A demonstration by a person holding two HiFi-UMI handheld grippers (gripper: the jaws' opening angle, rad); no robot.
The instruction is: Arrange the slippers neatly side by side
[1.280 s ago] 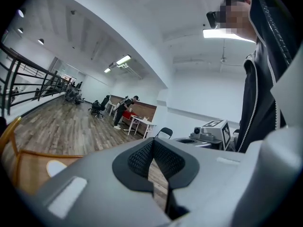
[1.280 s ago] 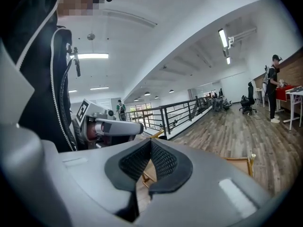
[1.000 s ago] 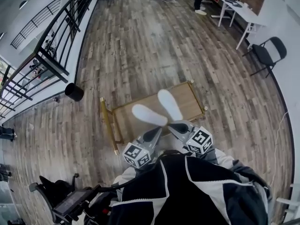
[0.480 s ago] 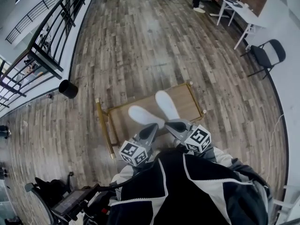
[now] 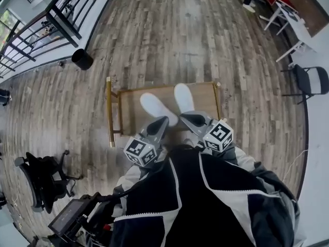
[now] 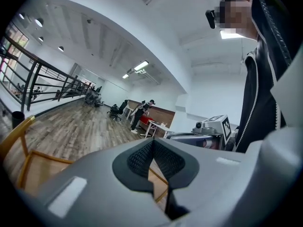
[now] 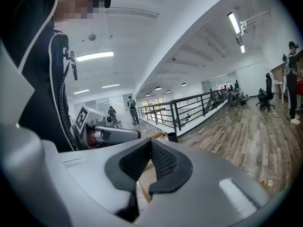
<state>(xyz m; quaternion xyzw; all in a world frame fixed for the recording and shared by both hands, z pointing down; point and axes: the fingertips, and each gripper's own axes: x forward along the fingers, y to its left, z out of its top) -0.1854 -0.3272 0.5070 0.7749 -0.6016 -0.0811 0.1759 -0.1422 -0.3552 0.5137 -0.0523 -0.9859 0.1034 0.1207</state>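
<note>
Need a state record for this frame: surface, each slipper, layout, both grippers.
surface: low wooden table, gold frame
left slipper: white, angled up-left
right slipper: white, nearly straight
layout: V shape, near ends close, far ends apart; not parallel
left gripper: shut, empty, by left slipper's near end
right gripper: shut, empty, by right slipper's near end

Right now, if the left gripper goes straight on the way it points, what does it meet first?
Probably nothing close: the left gripper points level, seemingly over the left white slipper on the gold-framed wooden table, toward open wood-plank floor. Height is unclear; it could graze that slipper.
</note>
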